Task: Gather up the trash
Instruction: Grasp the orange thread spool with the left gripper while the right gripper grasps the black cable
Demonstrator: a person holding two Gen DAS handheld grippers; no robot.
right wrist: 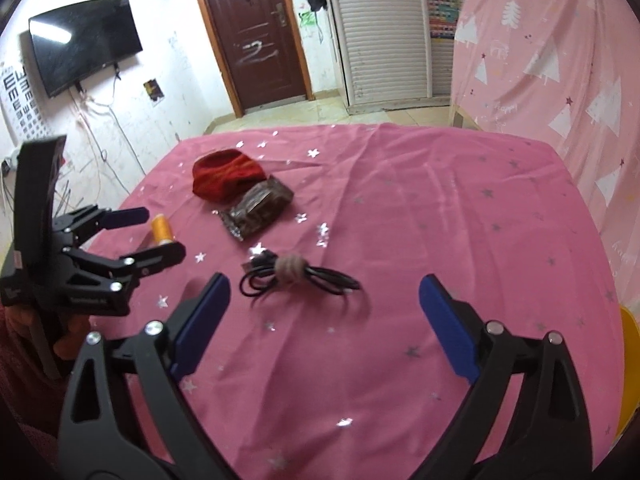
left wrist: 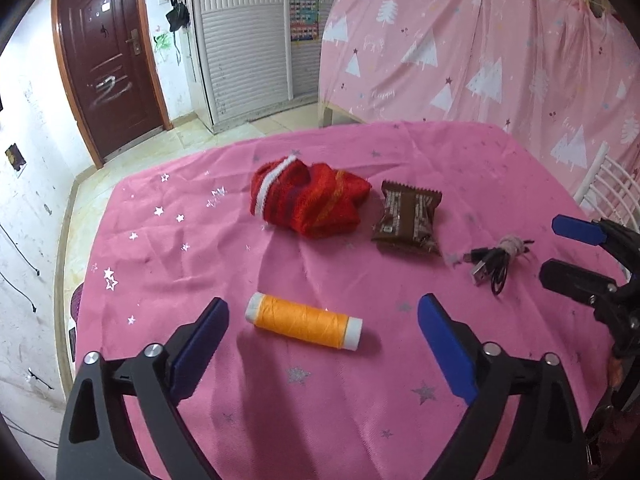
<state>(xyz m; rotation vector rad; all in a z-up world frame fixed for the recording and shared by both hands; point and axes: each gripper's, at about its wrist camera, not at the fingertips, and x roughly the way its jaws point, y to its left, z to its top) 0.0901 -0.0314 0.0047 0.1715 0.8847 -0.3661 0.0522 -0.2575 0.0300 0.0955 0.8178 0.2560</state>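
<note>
A brown snack wrapper [left wrist: 408, 220] lies on the pink tablecloth [left wrist: 200, 264], right of a red sock [left wrist: 308, 200]; both also show in the right wrist view, wrapper [right wrist: 258, 210], sock [right wrist: 224, 174]. An orange thread spool [left wrist: 304, 322] lies just ahead of my open left gripper [left wrist: 322, 316], between its blue fingertips. A coiled black USB cable [right wrist: 296, 276] lies just ahead of my open right gripper [right wrist: 324, 292]. Both grippers are empty. The right gripper shows at the right edge of the left wrist view [left wrist: 568, 248], and the left gripper at the left of the right wrist view [right wrist: 156, 236].
The table's far edge faces a tiled floor, a brown door [right wrist: 252, 32] and a white shuttered cabinet [right wrist: 380, 32]. A pink tree-print curtain [left wrist: 480, 48] hangs at the right. A white chair back [left wrist: 612, 188] stands beside the table's right edge. A TV [right wrist: 84, 52] hangs on the left wall.
</note>
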